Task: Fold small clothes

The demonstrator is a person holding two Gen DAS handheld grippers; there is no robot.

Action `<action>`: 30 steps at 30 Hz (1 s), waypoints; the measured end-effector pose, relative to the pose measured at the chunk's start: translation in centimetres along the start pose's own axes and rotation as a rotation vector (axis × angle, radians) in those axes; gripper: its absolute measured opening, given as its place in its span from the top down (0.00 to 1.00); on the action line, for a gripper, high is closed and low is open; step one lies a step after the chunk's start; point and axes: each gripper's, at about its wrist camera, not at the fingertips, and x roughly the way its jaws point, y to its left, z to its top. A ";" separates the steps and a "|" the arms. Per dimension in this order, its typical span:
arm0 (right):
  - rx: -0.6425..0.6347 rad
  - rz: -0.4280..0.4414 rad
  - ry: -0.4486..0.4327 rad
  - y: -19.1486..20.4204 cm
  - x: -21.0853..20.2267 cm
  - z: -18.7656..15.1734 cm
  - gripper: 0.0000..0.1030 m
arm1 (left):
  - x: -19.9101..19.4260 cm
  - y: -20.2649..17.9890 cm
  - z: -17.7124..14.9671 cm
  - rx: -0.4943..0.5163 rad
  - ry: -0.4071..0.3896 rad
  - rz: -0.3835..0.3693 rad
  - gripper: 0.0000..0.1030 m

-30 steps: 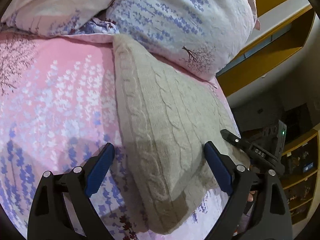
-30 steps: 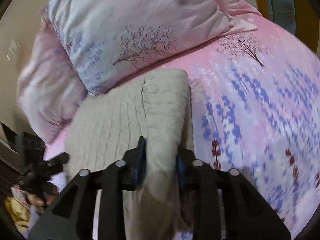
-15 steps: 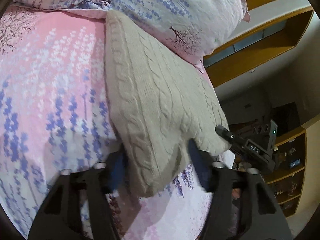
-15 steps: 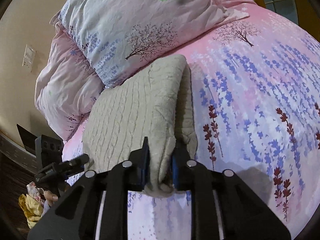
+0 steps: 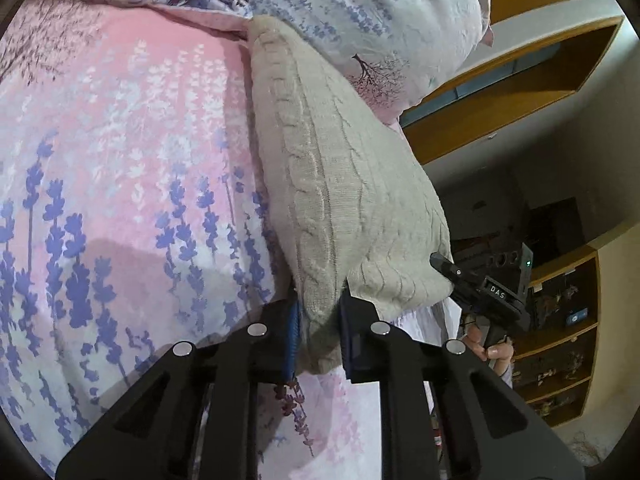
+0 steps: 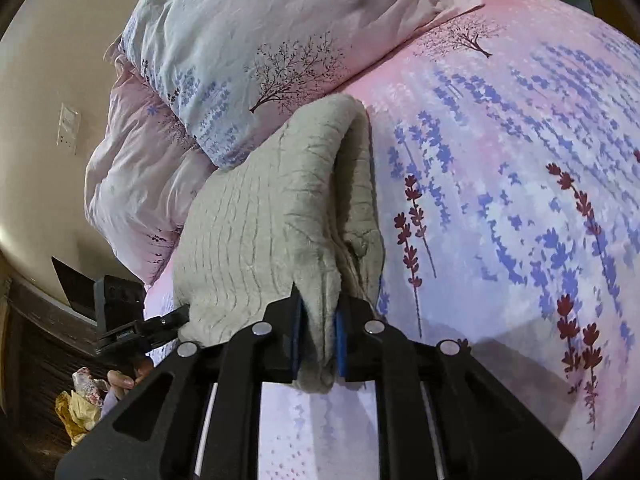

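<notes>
A beige cable-knit sweater lies folded on the pink floral bedsheet, its far end against the pillows. My left gripper is shut on the sweater's near left corner. My right gripper is shut on the near right corner of the sweater, where the folded layers bunch up. Each gripper shows in the other's view: the right one at the sweater's right corner, the left one at its left corner.
Two floral pillows are stacked at the head of the bed, touching the sweater's far end. Wooden shelves stand beyond the bed's right edge. A dark floor with a yellow bundle lies below the bed's left edge.
My left gripper has closed from wide open onto the sweater's near left corner. My right gripper stayed shut on its corner. Both near corners have risen a little off the sheet.
</notes>
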 end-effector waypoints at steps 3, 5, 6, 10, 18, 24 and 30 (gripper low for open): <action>-0.035 -0.035 0.014 1.0 0.1 0.4 0.84 | -0.1 -1.3 0.1 0.049 -0.015 0.047 0.79; -0.045 -0.041 -0.011 1.6 -0.5 0.9 0.68 | -0.6 -1.6 0.1 0.062 -0.036 0.068 0.65; -0.042 -0.044 -0.030 1.6 -0.8 1.5 0.61 | -1.1 -1.9 0.4 0.065 -0.065 0.086 0.44; 0.000 -0.038 -0.094 1.5 -1.4 4.6 0.48 | -2.4 -2.4 2.5 0.048 -0.167 0.119 0.23; 0.085 -0.114 -0.011 0.4 4.1 10.2 0.52 | 1.2 -0.3 7.8 -0.069 -0.131 0.212 0.20; -0.042 -0.129 -0.085 2.6 4.6 11.8 0.92 | 3.3 -0.4 10.0 -0.081 -0.125 0.178 0.21; 0.003 -0.203 -0.016 1.0 6.4 12.0 0.77 | 4.3 -0.4 9.9 -0.071 -0.128 0.178 0.21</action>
